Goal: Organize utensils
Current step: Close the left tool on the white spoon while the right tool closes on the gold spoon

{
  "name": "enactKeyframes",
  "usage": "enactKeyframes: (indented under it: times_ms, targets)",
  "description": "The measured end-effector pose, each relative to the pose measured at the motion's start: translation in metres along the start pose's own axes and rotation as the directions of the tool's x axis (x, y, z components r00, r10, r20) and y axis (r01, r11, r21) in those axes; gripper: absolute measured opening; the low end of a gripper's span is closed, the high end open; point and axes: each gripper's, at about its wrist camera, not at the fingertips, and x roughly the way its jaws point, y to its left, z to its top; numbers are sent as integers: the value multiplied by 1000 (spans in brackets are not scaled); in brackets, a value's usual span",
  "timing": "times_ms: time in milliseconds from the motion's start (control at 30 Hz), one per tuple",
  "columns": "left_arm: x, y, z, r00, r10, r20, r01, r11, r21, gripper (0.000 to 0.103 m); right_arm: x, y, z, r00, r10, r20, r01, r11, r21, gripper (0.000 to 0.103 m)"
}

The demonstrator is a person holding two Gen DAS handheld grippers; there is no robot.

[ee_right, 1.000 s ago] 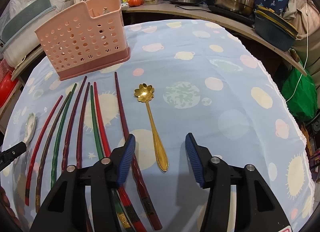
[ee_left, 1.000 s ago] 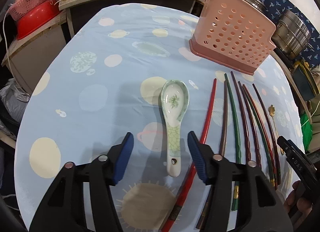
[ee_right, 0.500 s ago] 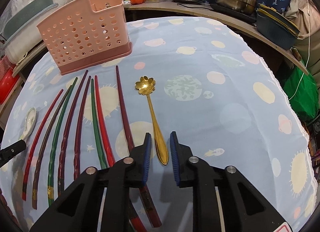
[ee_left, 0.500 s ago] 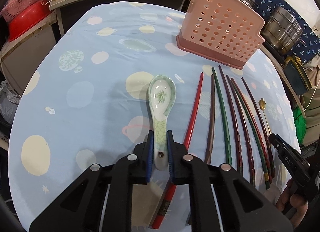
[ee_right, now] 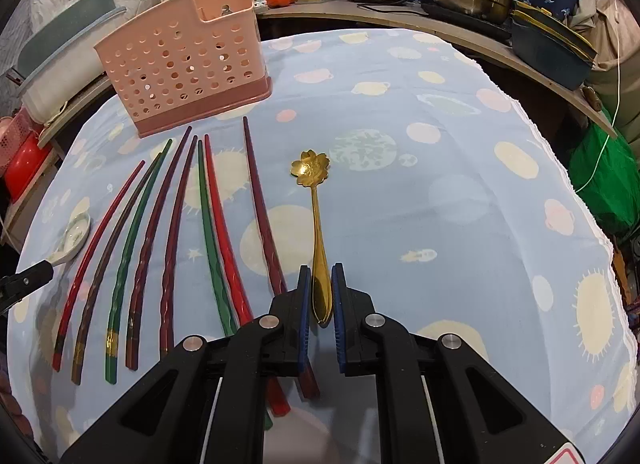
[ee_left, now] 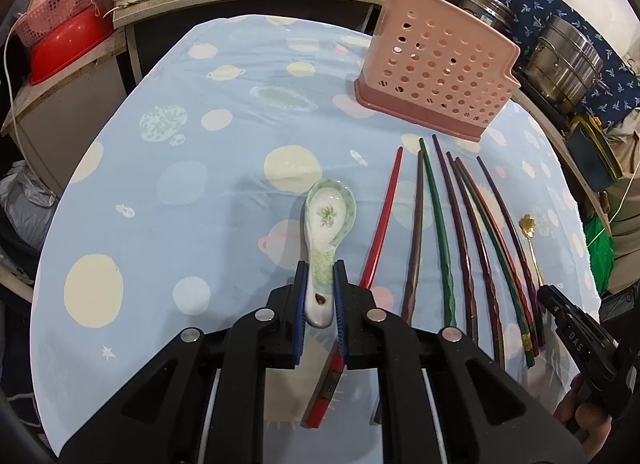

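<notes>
both tools pinching a spoon each, pick-up step of sorting utensils into the pink holder

the surface (ee_right: pixel 460 167), round under a pale blue cloth with planets and suns, sits among crowded counters with steel pots, a red basin and bottles. the pink holder (ee_left: pixel 436 75) stands upright at the far side, apparently with nothing in it yet. eight chopsticks (ee_right: pixel 172 232) lie in a loose fan between the two spoons. the left tool (ee_left: pixel 320 292) pinches the handle of the ceramic spoon (ee_left: pixel 326 232); the right tool (ee_right: pixel 319 296) is pressed onto the handle of the gold spoon (ee_right: pixel 316 223). both bowls look close to the cloth. next, i judge, comes a level lift, then tilting each spoon handle-down over a compartment.
</notes>
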Motion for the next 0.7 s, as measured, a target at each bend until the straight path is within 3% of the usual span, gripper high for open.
enactKeyframes:
  times_ms: [300,700]
  targets:
    - [5,5,-3,1000,9,-20,-10,1000,-20,16,-1,-1,-3,1000,1,-2,-1,1000,3,10]
    - [-3,8,-12,998,-51,-33,49,997,-53,12,-7,-2,-9,1000,2,1,-2,1000,1,10]
